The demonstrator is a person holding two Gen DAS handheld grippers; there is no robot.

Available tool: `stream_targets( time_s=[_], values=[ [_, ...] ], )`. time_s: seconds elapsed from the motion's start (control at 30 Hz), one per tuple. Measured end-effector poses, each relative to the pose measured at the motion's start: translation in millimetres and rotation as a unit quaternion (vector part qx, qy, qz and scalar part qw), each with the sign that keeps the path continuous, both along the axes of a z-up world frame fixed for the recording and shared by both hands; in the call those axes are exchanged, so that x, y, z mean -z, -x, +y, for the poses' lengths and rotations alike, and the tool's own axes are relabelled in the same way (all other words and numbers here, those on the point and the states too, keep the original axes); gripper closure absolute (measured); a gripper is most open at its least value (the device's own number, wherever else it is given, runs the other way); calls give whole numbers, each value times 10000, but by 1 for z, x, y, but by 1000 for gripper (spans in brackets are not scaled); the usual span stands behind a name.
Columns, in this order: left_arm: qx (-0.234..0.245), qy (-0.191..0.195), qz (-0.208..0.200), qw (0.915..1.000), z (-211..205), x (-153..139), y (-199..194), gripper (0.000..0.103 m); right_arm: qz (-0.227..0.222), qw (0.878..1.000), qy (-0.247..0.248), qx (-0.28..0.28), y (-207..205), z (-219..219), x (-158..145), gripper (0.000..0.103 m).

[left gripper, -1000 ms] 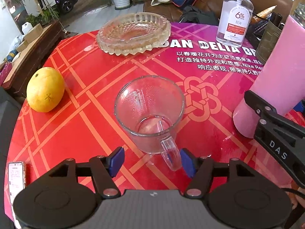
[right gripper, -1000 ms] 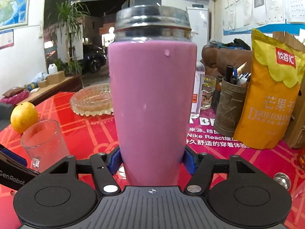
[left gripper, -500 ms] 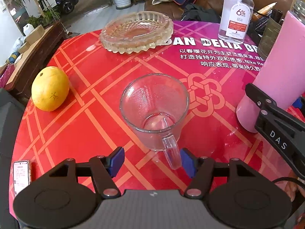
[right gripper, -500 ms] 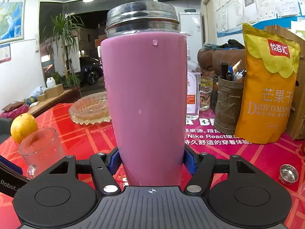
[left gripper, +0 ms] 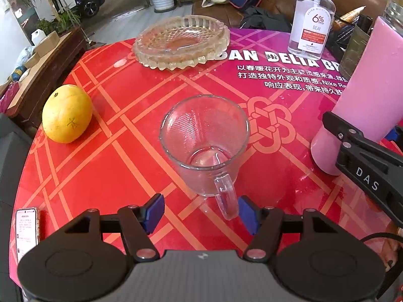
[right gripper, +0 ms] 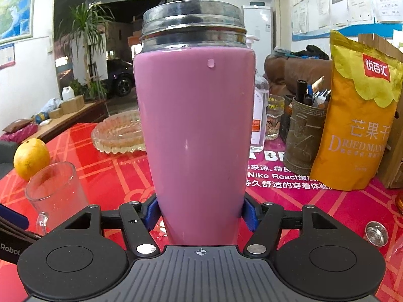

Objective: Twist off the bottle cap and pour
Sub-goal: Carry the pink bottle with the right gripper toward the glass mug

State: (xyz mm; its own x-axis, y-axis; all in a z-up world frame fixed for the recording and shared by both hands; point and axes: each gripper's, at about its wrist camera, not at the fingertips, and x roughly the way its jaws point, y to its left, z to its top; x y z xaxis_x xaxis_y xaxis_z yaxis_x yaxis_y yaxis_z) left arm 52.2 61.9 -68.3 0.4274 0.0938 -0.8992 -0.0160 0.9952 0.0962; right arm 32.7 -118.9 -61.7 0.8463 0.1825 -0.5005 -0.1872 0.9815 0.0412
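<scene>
On a red patterned tabletop (left gripper: 105, 166), beside the empty glass mug (left gripper: 205, 138): pink steel-necked bottle (right gripper: 199, 136), upright, clamped low on its body by the right gripper (right gripper: 200, 212), blue pads (right gripper: 151, 212) pressed to both sides. Mouth apparently uncapped already; small metal piece (right gripper: 376, 233) lying near, well right of the bottle, perhaps its strainer. Gripped near the base, probably to leave room for tipping toward the mug. Left gripper (left gripper: 200, 214) hovering with jaws parted around the mug's handle (left gripper: 226, 198), pads not touching, seemingly ready to steady it. Orange (left gripper: 66, 113) and glass ashtray (left gripper: 181, 41) well clear.
</scene>
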Motion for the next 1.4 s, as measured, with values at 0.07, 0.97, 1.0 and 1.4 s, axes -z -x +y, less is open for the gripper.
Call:
stream_targets(
  time_s=[0.07,0.97,1.0,1.4],
  values=[
    [-7,14,-3,10000,1,0,1,36,-89,9999,23,-62,2,2,-7,39],
    [-89,388,-108,9992,10,3,6,36,-891,9554,2605,-1066,19,52,-12,39],
    [-85,392,-113,9991,10,3,7,36,-889,9540,2654,-1075,19,53,-11,39],
    [-61,508,-134,9986,15,9,8,36,-831,9292,3395,-1199,8,74,1,39]
  ],
)
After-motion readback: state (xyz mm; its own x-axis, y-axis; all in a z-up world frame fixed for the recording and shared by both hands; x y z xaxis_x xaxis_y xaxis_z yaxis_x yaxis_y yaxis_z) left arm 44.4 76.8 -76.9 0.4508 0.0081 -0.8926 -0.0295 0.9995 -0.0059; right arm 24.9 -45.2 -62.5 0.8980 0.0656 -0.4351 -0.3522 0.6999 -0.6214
